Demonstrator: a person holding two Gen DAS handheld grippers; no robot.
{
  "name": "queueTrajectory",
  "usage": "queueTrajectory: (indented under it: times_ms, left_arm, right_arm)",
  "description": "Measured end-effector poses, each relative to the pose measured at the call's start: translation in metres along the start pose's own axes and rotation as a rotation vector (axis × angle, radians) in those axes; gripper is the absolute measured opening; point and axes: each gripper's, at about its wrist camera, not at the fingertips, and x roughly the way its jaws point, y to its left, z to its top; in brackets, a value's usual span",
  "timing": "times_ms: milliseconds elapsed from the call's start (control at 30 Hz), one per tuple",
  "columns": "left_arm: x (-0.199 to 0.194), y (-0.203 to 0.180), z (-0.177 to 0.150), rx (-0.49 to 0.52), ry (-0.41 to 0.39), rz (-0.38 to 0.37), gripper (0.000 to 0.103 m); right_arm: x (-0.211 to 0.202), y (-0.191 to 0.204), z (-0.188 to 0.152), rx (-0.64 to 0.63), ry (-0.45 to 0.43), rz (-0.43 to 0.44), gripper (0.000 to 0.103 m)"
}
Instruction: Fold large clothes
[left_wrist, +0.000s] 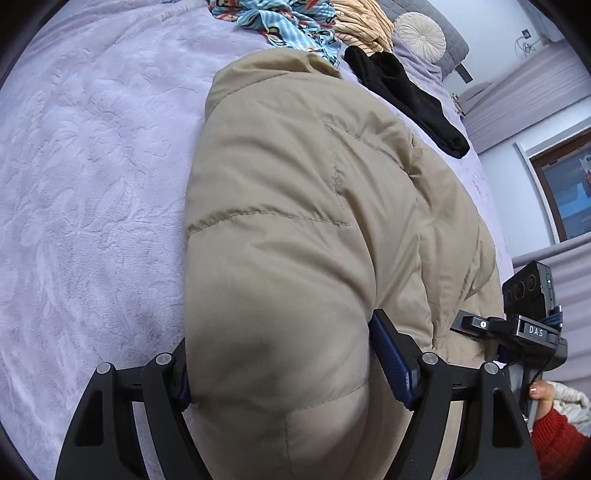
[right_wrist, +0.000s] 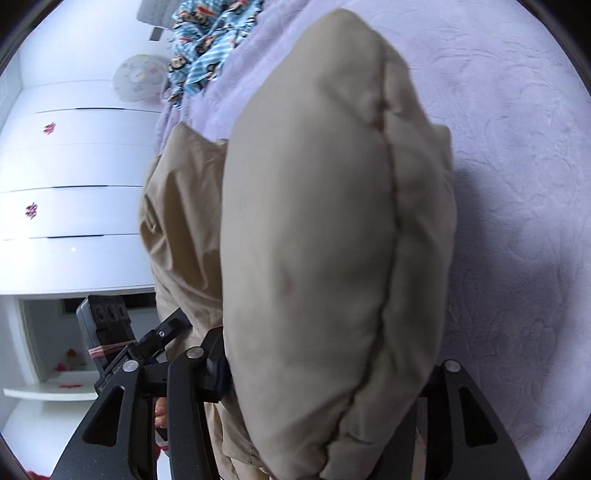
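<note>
A puffy beige quilted jacket (left_wrist: 295, 206) lies on a lilac bedspread (left_wrist: 92, 184). My left gripper (left_wrist: 284, 373) is shut on a thick bulge of the jacket's near edge, one blue pad (left_wrist: 391, 362) showing on the right. My right gripper (right_wrist: 325, 373) is shut on another padded fold of the same jacket (right_wrist: 314, 240), which fills the gap between its fingers. The right gripper also shows in the left wrist view (left_wrist: 517, 328), at the jacket's right edge. The left gripper shows in the right wrist view (right_wrist: 147, 347), low on the left.
A black garment (left_wrist: 406, 99), a blue patterned cloth (left_wrist: 288, 26), a striped cloth (left_wrist: 365, 26) and a round cushion (left_wrist: 421, 35) lie at the bed's far end. White cabinet doors (right_wrist: 74, 184) stand beside the bed.
</note>
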Motion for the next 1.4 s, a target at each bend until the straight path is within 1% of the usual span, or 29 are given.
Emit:
queueTrajectory:
  times_ms: [67, 133, 167, 233, 267, 300, 333, 367, 400, 433, 467, 500, 533, 567, 600, 633, 667, 700, 733, 800, 833, 867, 900, 967, 1033, 1133, 1267, 1333, 1400]
  left_arm:
    - [-0.012, 0.001, -0.003, 0.006, -0.026, 0.017, 0.078]
    - [-0.029, 0.008, 0.000, 0.008, -0.069, 0.024, 0.078]
    - [-0.036, 0.008, 0.007, 0.010, -0.095, 0.033, 0.078]
    - [-0.053, 0.010, 0.022, 0.022, -0.160, 0.061, 0.078]
    - [-0.059, 0.014, 0.030, 0.030, -0.188, 0.080, 0.078]
    - [-0.062, 0.018, 0.040, 0.041, -0.208, 0.101, 0.078]
    - [-0.060, 0.020, 0.050, 0.053, -0.215, 0.121, 0.078]
    - [-0.054, 0.019, 0.059, 0.063, -0.215, 0.134, 0.078]
    - [-0.043, 0.021, 0.068, 0.072, -0.205, 0.155, 0.078]
    - [-0.033, 0.022, 0.075, 0.076, -0.188, 0.174, 0.078]
    - [-0.022, 0.023, 0.080, 0.076, -0.167, 0.176, 0.078]
    - [-0.014, 0.018, 0.086, 0.073, -0.155, 0.168, 0.078]
    - [-0.007, 0.009, 0.089, 0.074, -0.150, 0.161, 0.078]
    - [-0.004, 0.003, 0.090, 0.081, -0.147, 0.149, 0.078]
    - [-0.001, -0.007, 0.088, 0.095, -0.146, 0.147, 0.078]
    - [0.001, -0.015, 0.087, 0.116, -0.145, 0.157, 0.078]
    - [0.005, -0.023, 0.085, 0.148, -0.142, 0.173, 0.078]
    - [0.009, -0.035, 0.081, 0.194, -0.138, 0.195, 0.078]
    - [0.013, -0.043, 0.077, 0.227, -0.137, 0.210, 0.078]
    - [0.022, -0.057, 0.069, 0.278, -0.136, 0.229, 0.078]
    - [0.025, -0.061, 0.066, 0.290, -0.136, 0.233, 0.078]
    - [0.029, -0.065, 0.064, 0.299, -0.131, 0.234, 0.078]
    - [0.033, -0.068, 0.062, 0.311, -0.127, 0.243, 0.078]
    - [0.035, -0.069, 0.061, 0.324, -0.125, 0.263, 0.079]
    - [0.034, -0.066, 0.062, 0.319, -0.122, 0.258, 0.079]
    - [0.033, -0.060, 0.063, 0.299, -0.119, 0.247, 0.079]
    - [0.032, -0.060, 0.062, 0.297, -0.122, 0.250, 0.079]
    - [0.030, -0.060, 0.062, 0.291, -0.121, 0.254, 0.079]
    - [0.025, -0.059, 0.062, 0.277, -0.114, 0.256, 0.079]
  right_arm:
    - [-0.008, -0.004, 0.002, -0.001, 0.007, -0.043, 0.060]
    - [-0.022, 0.003, -0.001, -0.008, -0.009, -0.112, 0.061]
    - [-0.035, 0.005, -0.003, -0.008, -0.030, -0.145, 0.061]
    - [-0.071, 0.012, -0.010, -0.024, -0.114, -0.231, 0.061]
    - [-0.088, 0.019, -0.016, -0.043, -0.189, -0.289, 0.059]
    - [-0.108, 0.021, -0.015, -0.063, -0.257, -0.319, 0.046]
    - [-0.116, 0.032, -0.018, -0.081, -0.299, -0.320, 0.040]
    - [-0.124, 0.043, -0.018, -0.101, -0.335, -0.294, 0.039]
    - [-0.123, 0.055, -0.016, -0.115, -0.348, -0.268, 0.039]
    - [-0.115, 0.075, -0.011, -0.136, -0.338, -0.241, 0.039]
    - [-0.102, 0.087, 0.000, -0.155, -0.307, -0.212, 0.040]
    - [-0.089, 0.092, 0.008, -0.166, -0.275, -0.187, 0.045]
    - [-0.080, 0.085, 0.015, -0.164, -0.251, -0.179, 0.050]
    - [-0.065, 0.088, 0.026, -0.155, -0.237, -0.175, 0.053]
    - [-0.054, 0.087, 0.036, -0.140, -0.232, -0.169, 0.052]
    - [-0.050, 0.082, 0.035, -0.118, -0.224, -0.168, 0.047]
    - [-0.048, 0.076, 0.034, -0.098, -0.227, -0.192, 0.019]
    - [-0.043, 0.073, 0.038, -0.082, -0.226, -0.247, 0.013]
    - [-0.050, 0.064, 0.029, -0.069, -0.228, -0.282, 0.013]
    - [-0.039, 0.046, 0.027, -0.031, -0.221, -0.340, 0.012]
    - [-0.043, 0.032, 0.021, -0.017, -0.212, -0.373, 0.012]
    - [-0.042, 0.020, 0.021, -0.002, -0.201, -0.408, 0.007]
    - [-0.040, 0.008, 0.018, 0.020, -0.188, -0.424, 0.006]
    - [-0.039, -0.018, 0.011, 0.069, -0.185, -0.377, 0.006]
    - [-0.046, -0.026, 0.007, 0.103, -0.195, -0.338, 0.007]
    - [-0.056, -0.006, 0.002, 0.046, -0.208, -0.366, 0.008]
    - [-0.073, 0.038, -0.026, -0.087, -0.237, -0.364, 0.008]
    - [-0.072, 0.054, -0.043, -0.142, -0.222, -0.363, 0.008]
    - [-0.063, 0.059, -0.057, -0.182, -0.182, -0.387, 0.008]
